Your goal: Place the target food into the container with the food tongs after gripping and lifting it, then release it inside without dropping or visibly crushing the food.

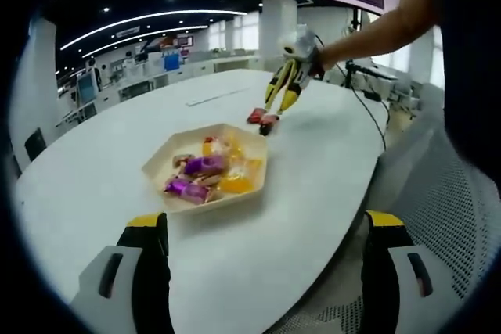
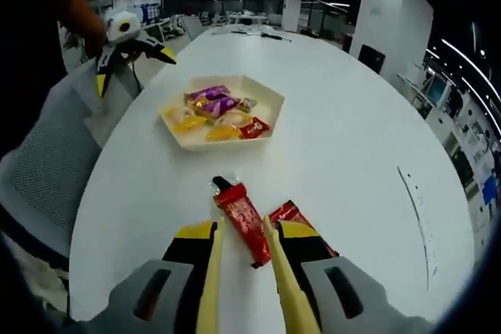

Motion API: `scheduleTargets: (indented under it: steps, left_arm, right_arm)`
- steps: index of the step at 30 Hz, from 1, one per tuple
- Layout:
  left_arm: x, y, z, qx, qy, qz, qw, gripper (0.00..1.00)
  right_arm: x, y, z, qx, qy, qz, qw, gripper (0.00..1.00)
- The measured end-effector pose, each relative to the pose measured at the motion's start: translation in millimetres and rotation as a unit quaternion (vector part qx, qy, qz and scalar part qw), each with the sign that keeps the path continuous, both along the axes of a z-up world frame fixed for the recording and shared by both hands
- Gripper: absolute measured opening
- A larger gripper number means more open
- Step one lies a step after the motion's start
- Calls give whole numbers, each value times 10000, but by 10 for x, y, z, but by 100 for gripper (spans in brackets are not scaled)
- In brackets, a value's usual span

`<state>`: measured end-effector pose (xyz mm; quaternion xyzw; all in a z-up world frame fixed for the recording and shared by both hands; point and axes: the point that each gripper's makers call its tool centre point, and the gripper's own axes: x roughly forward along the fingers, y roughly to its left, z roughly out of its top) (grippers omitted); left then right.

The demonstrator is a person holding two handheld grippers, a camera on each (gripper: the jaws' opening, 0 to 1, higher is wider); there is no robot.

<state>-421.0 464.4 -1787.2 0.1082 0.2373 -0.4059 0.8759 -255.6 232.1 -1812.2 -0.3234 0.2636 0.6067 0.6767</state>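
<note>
- A white oval worktop (image 1: 94,185) is seen in a large open office, with a pale six-sided tray (image 1: 207,168) resting on it.
- The tray is seen to hold wrapped snacks (image 1: 205,167) in purple, orange and yellow, with one red packet at the edge that faces the right gripper.
- In the left gripper view, the left gripper (image 1: 266,263) is held back from the tray, its two black-and-yellow jaws spread wide apart with nothing between them; the tray lies ahead of the jaws, near the middle of the gap.
- In the right gripper view, the right gripper (image 2: 243,260) is seen with a pair of yellow food tongs (image 2: 291,296) held in its jaws, the two tong arms reaching forward.
- A long red snack packet (image 2: 243,220) lies flat on the worktop between the tong tips, and is closed in on from both sides; whether it is truly pinched cannot be told.
- A second red packet (image 2: 291,213) lies just to the right of the tongs, touching or nearly touching the right tong arm.
- The tray sits well ahead of the tong tips, beyond the long packet.
- The gripping step is judged to be in hand, with nothing lifted yet.
- The next move is judged to call for a gentle squeeze, a clean lift, and a carry forward over the tray before release.
</note>
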Motion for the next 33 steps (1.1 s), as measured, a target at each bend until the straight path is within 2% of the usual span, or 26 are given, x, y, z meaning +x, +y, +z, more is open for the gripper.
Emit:
scheduleTargets:
  steps: [4,8,10,11,14,18,19,21,22,24,25,27,29,30,31,33]
  left_arm:
    - [-5,13,-32,148,-28,-38,9999,100]
    - [-3,10,-10,82,-30,-28,10000,100]
    - [-25,-18,-15,21,28,-73,10000,100]
    - [-34,-13,-43,133,37,-109,9998,100]
    - [-40,-21,-51,133,54,-126,9998,100]
    - [-33,0,-66,173,91,-77,9998,100]
    - [-33,6,-76,187,90,-82,9998,100]
    - [-34,3,-71,177,103,-78,9998,100]
    - [-36,3,-71,183,109,-77,9997,100]
    - [-42,3,-74,189,104,-100,9997,100]
    - [-41,7,-76,183,107,-94,9997,100]
    - [-32,13,-72,195,90,-73,9997,100]
    - [-34,8,-73,184,90,-80,9998,100]
    - [-35,6,-71,170,97,-84,9998,100]
    - [-43,-12,-59,61,158,-76,9998,100]
    - [-14,3,-40,65,84,-33,9999,100]
  right_arm:
    - [17,31,-26,-60,-156,165,9997,29]
    - [20,65,-89,-128,-102,258,9995,29]
    - [52,80,-116,-189,-239,316,9990,29]
    - [55,94,-125,-175,-206,295,9992,30]
    - [94,137,-138,-173,-162,191,9995,30]
    - [151,96,-242,-479,-327,198,9981,29]
    - [144,110,-241,-443,-320,198,9983,29]
    - [157,112,-218,-385,-304,9,9988,26]
    - [168,84,-223,-423,-138,-257,9987,25]
    - [195,66,-214,-408,20,-518,9978,23]
    - [180,37,-233,-481,192,-686,9963,23]
    - [226,-16,-238,-566,166,-942,9938,21]
    - [219,-54,-231,-588,350,-1297,9892,20]
    - [228,-59,-237,-566,402,-1337,9886,20]
    - [243,-63,-236,-575,331,-1294,9894,19]
    - [246,-84,-232,-588,374,-1428,9873,19]
